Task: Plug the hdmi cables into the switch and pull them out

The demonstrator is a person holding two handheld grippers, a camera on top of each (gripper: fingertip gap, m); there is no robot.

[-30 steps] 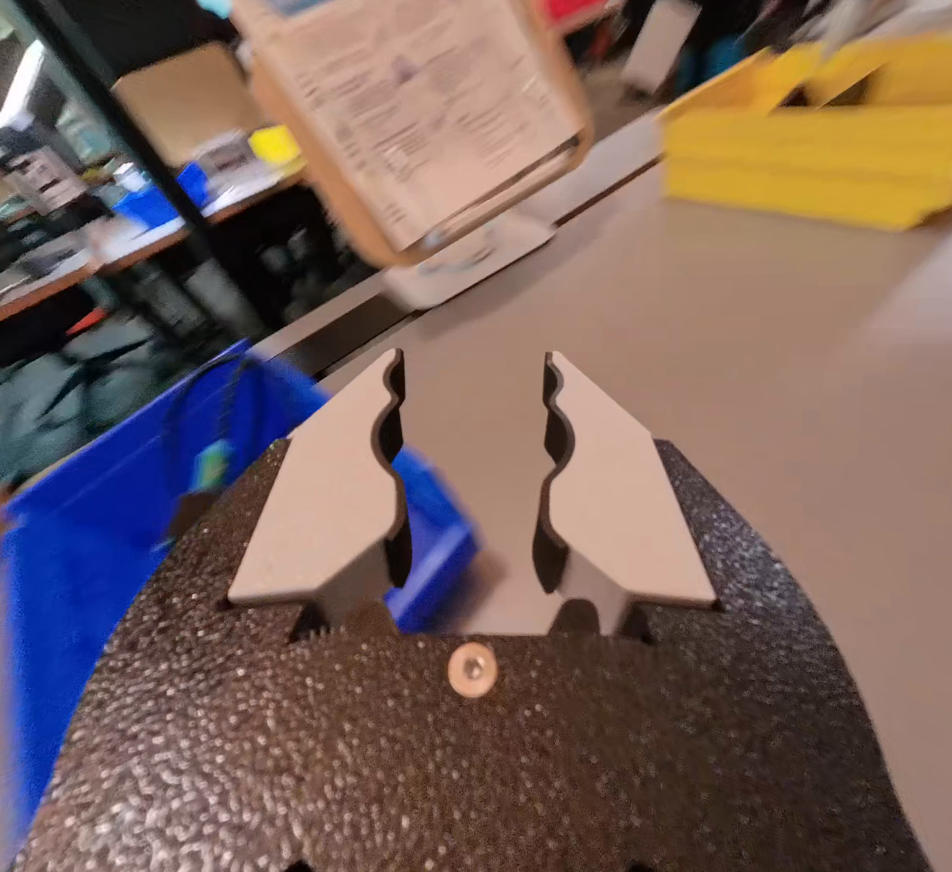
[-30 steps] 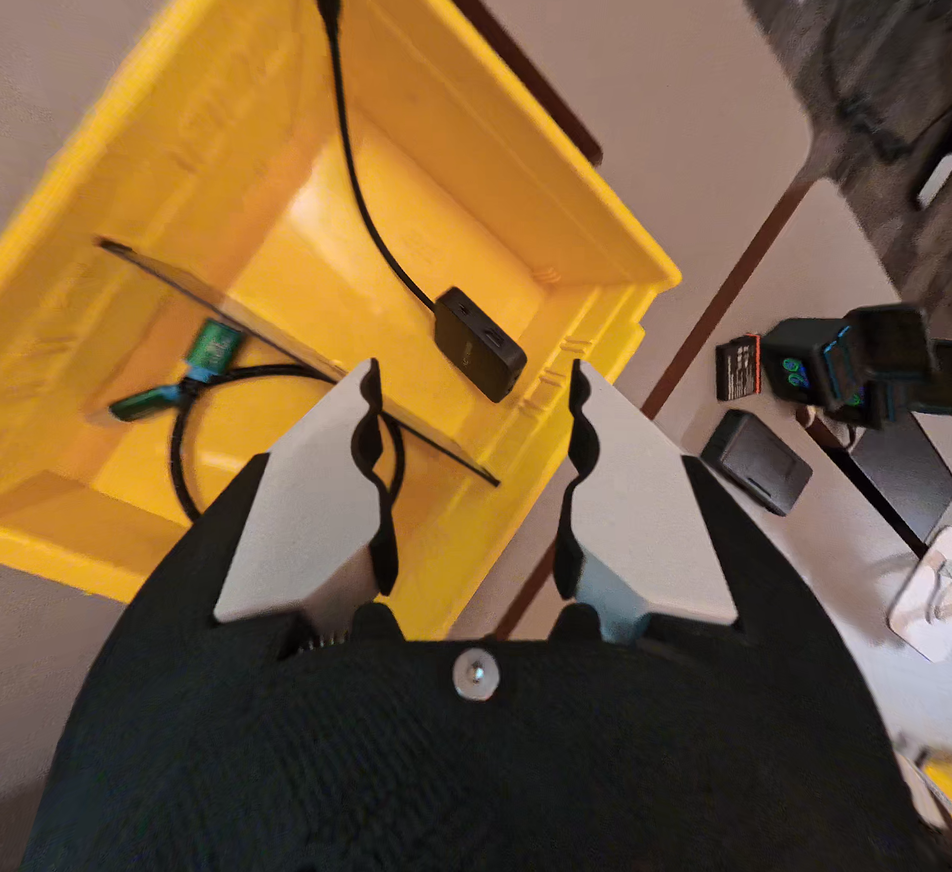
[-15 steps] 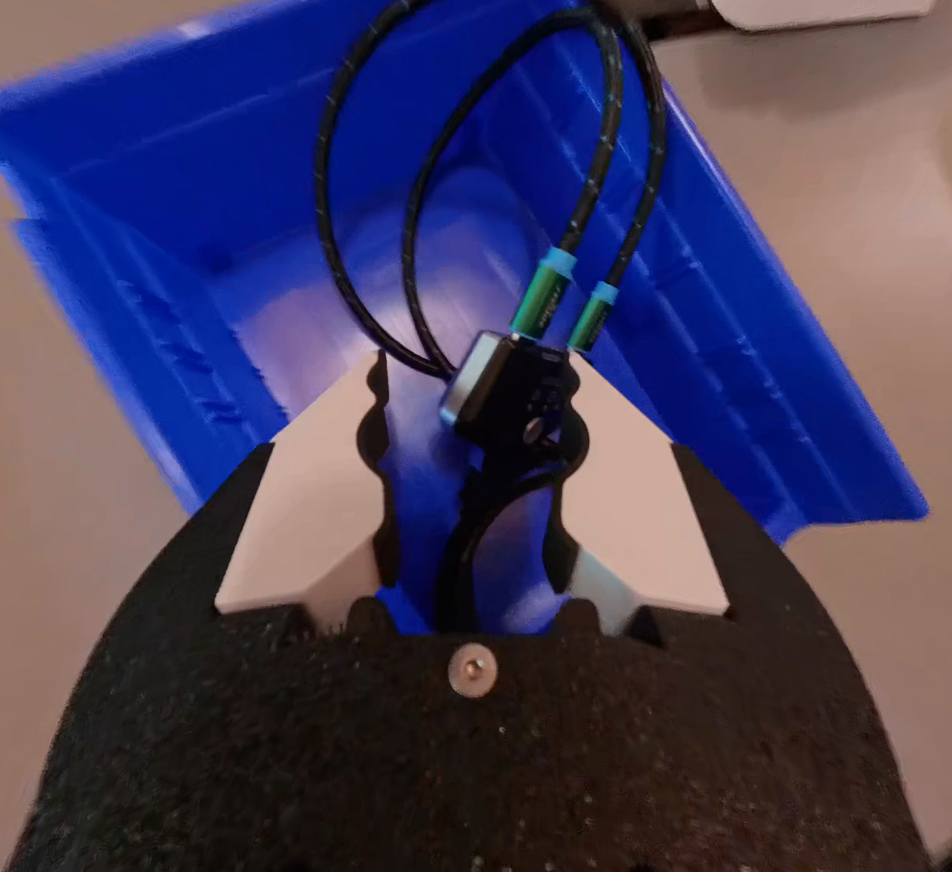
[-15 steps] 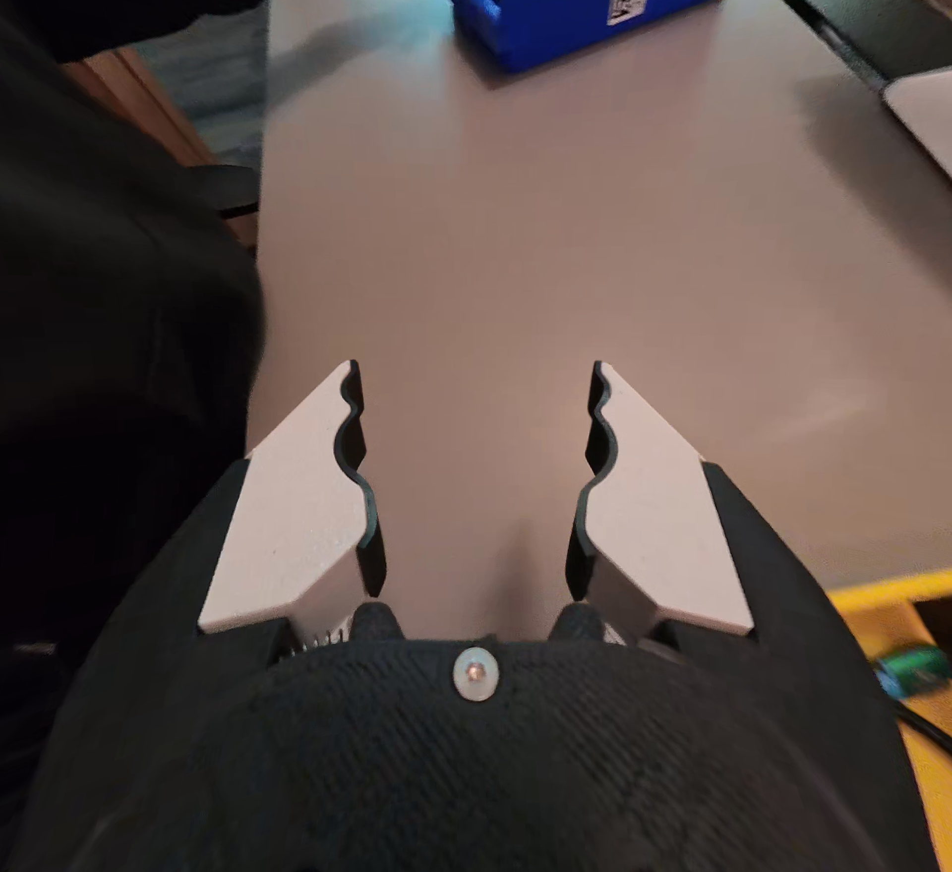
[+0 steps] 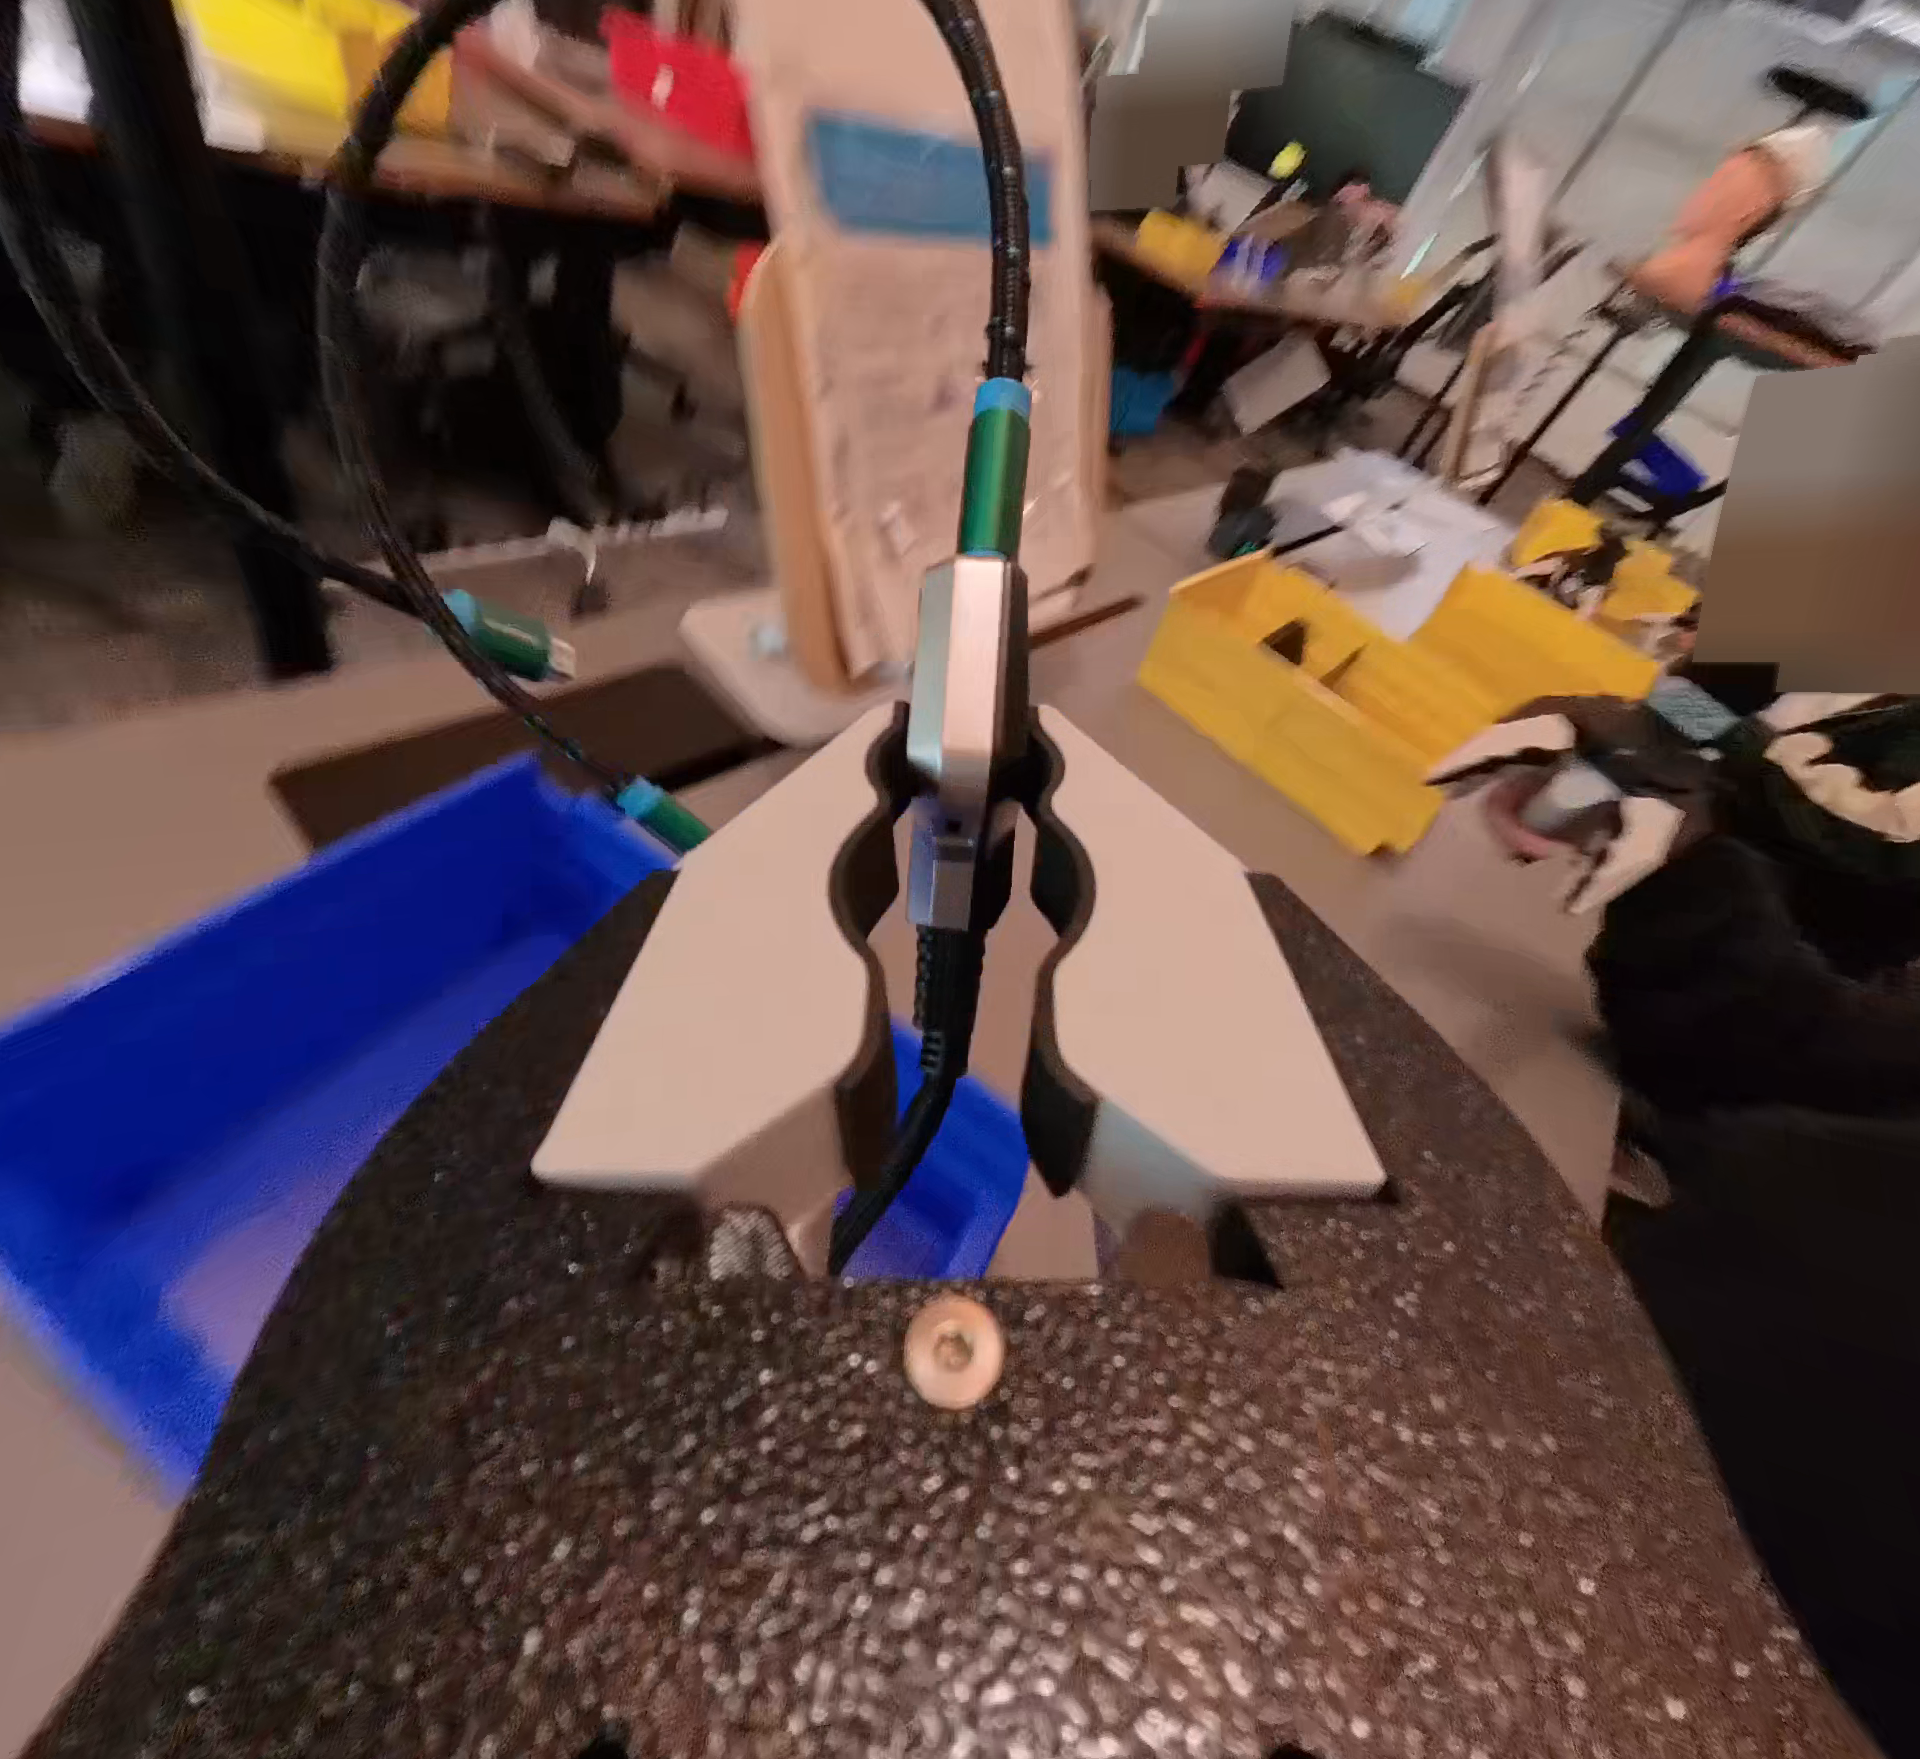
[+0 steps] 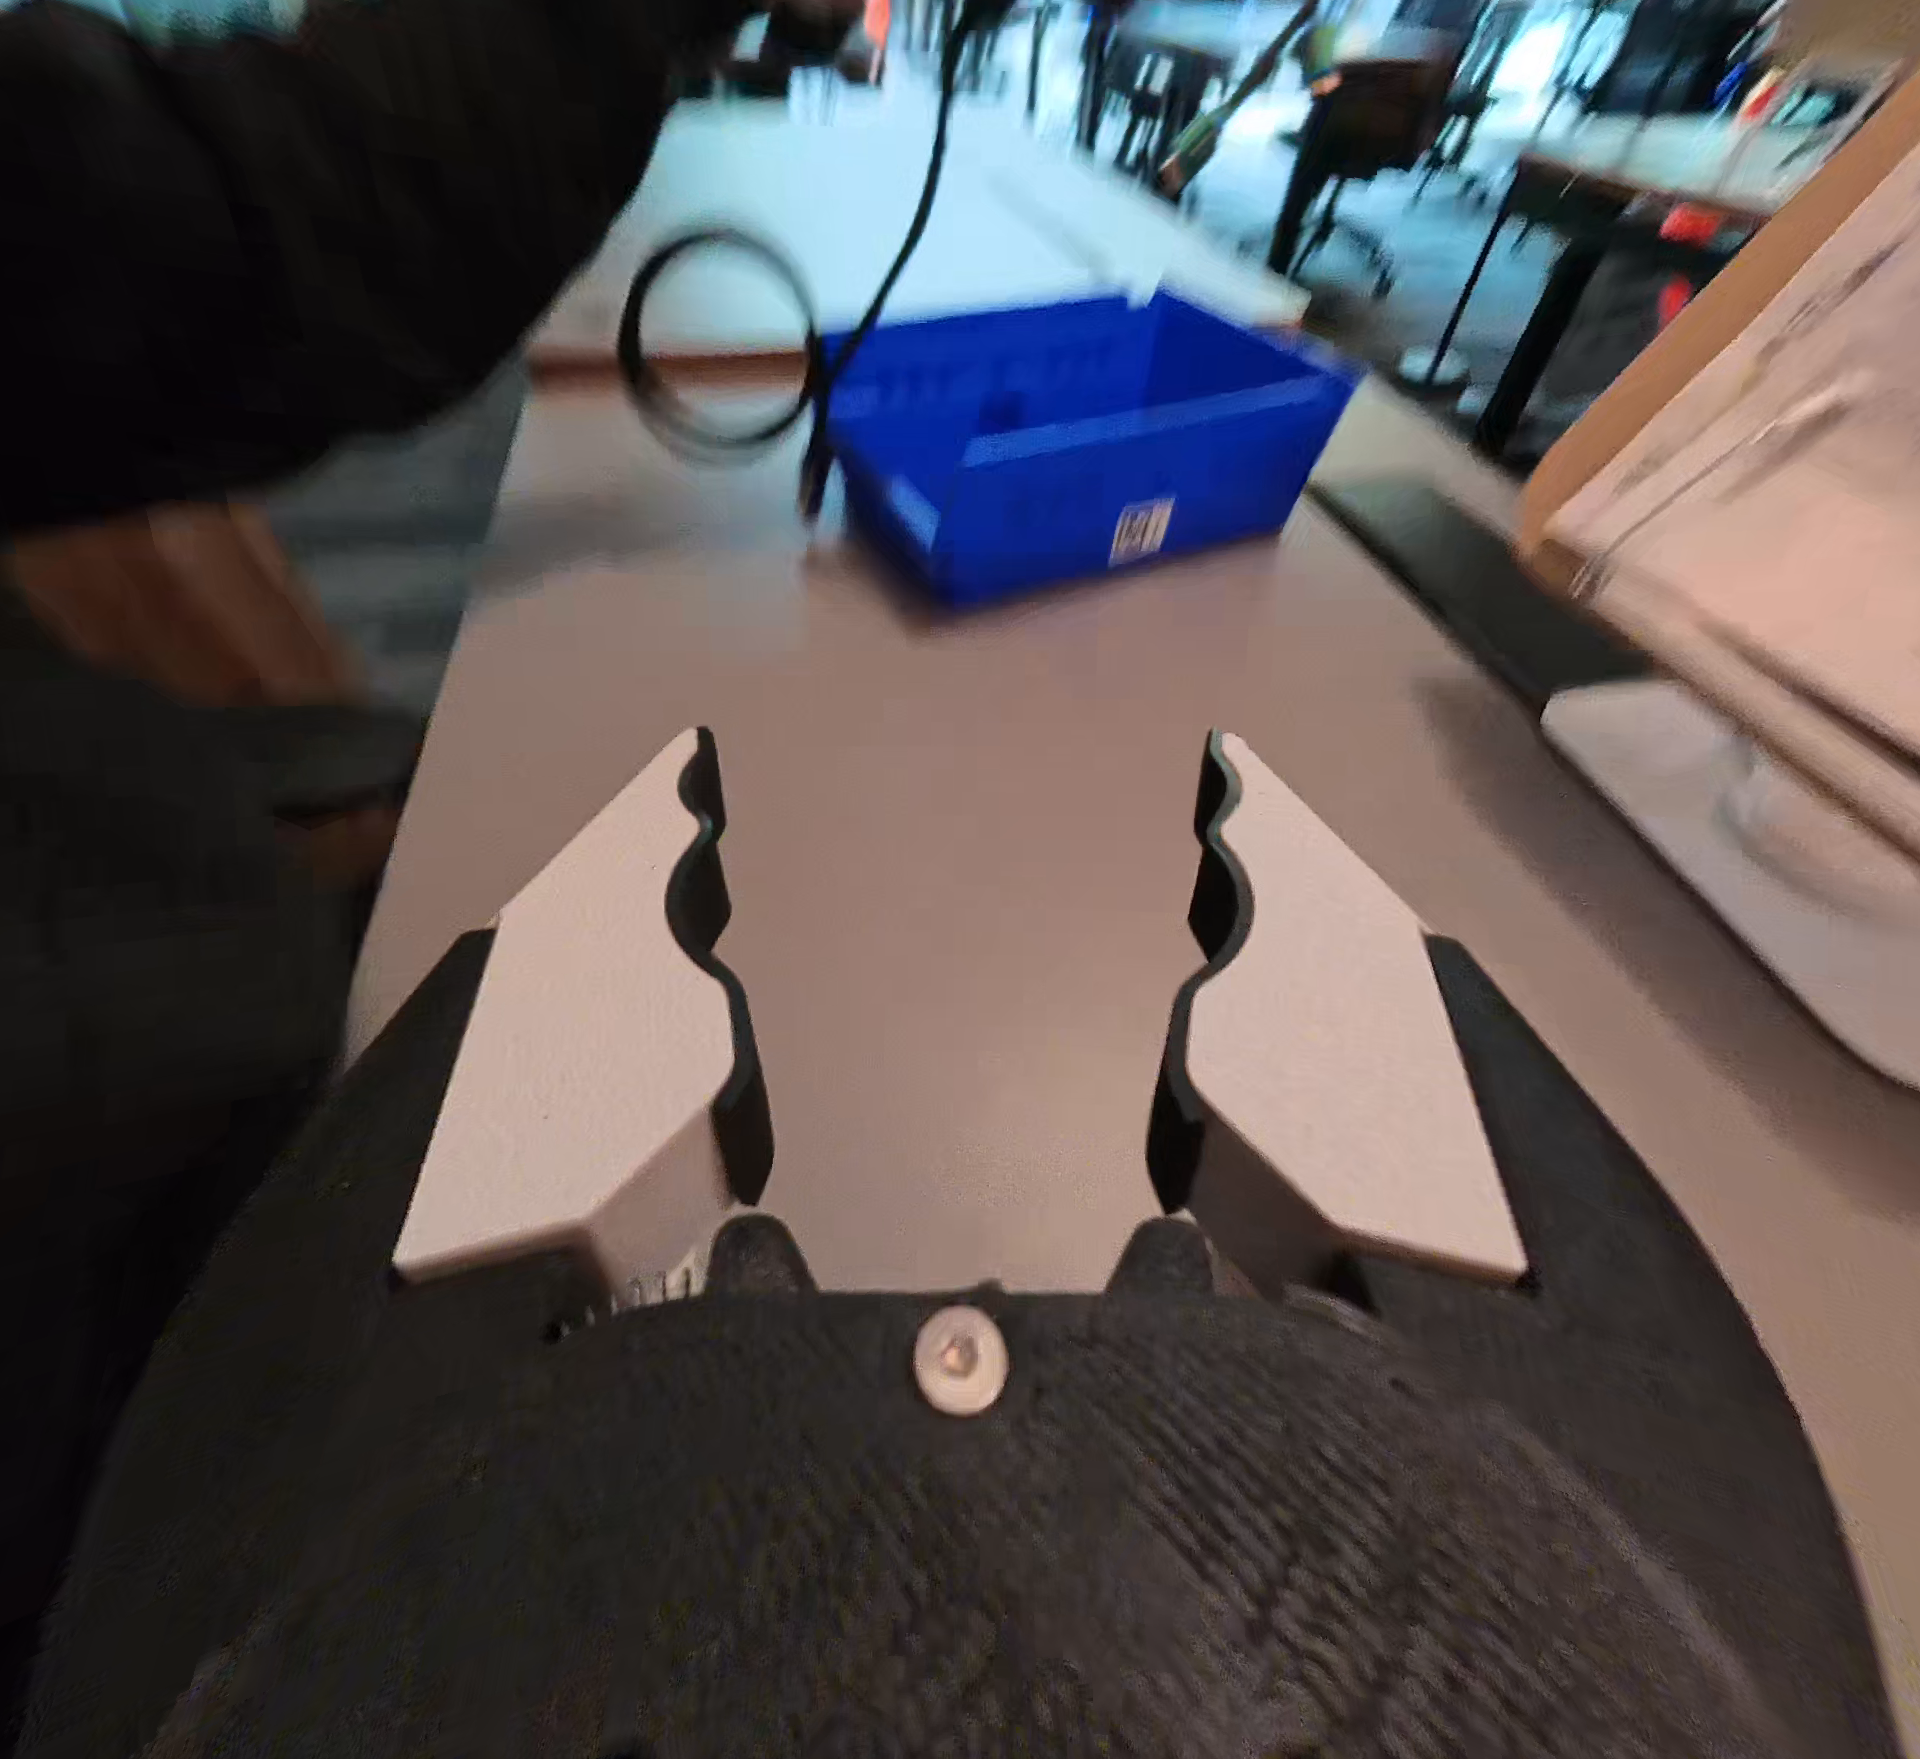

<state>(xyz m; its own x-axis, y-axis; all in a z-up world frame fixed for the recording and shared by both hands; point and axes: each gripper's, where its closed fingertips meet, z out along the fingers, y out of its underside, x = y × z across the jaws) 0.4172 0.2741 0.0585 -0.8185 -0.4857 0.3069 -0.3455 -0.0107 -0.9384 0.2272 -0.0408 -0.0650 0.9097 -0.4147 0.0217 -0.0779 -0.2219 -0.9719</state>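
My left gripper point(image 5: 961, 753) is shut on the grey HDMI switch point(image 5: 961, 670) and holds it on edge above the blue bin point(image 5: 260, 1013). A black braided HDMI cable with a green plug point(image 5: 992, 478) sits in the switch's top and arcs up and left. A loose green plug point(image 5: 509, 637) hangs at the left, and another green plug point(image 5: 660, 810) shows behind my left finger. My right gripper point(image 6: 956, 753) is open and empty over the grey table point(image 6: 966, 701). In the right wrist view the left gripper is high up, blurred, with the black cable point(image 6: 717, 338) dangling over the blue bin point(image 6: 1081, 442).
A yellow bin point(image 5: 1340, 691) stands on the table at the right, with the right gripper point(image 5: 1558, 774) and a dark sleeve near it. A paper sheet in a clear stand point(image 5: 914, 307) rises behind the switch. A dark sleeve point(image 6: 260, 255) fills the right wrist view's left side.
My left gripper closed on the switch in the blue bin and lifted it out with the cables trailing. My right gripper stayed open and swung up a little toward the blue bin.
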